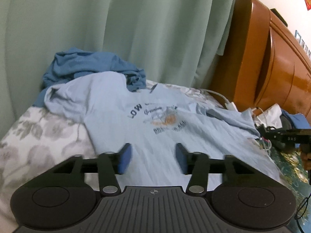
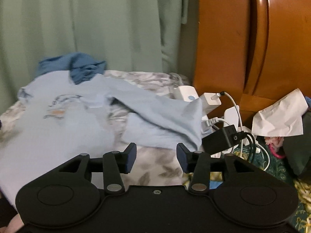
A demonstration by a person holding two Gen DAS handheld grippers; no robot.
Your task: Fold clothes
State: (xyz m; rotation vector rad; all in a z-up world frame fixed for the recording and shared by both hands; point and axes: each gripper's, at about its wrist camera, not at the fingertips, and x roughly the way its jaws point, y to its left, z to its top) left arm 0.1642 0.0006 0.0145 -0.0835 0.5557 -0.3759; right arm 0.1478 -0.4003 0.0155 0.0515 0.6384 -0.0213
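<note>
1. T-shirt [image 1: 147, 128] hem lies just under the left gripper [image 1: 153, 158], jaws parted, empty.
2. Its sleeve [image 2: 167, 116] sits just ahead of the right gripper [image 2: 156, 158], likewise parted, empty.
3. Collar points away toward the blue garment [image 1: 91, 68] on the bed [image 1: 38, 136].

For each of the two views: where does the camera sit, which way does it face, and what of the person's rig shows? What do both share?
Left wrist: sits on the left gripper, looks forward and down over the light blue T-shirt; open jaws show, nothing between them.
Right wrist: sits on the right gripper, faces the shirt's sleeve and chargers; open jaws show, nothing between them.
Shared: shirt, dark blue garment, green curtain, wooden headboard.
</note>
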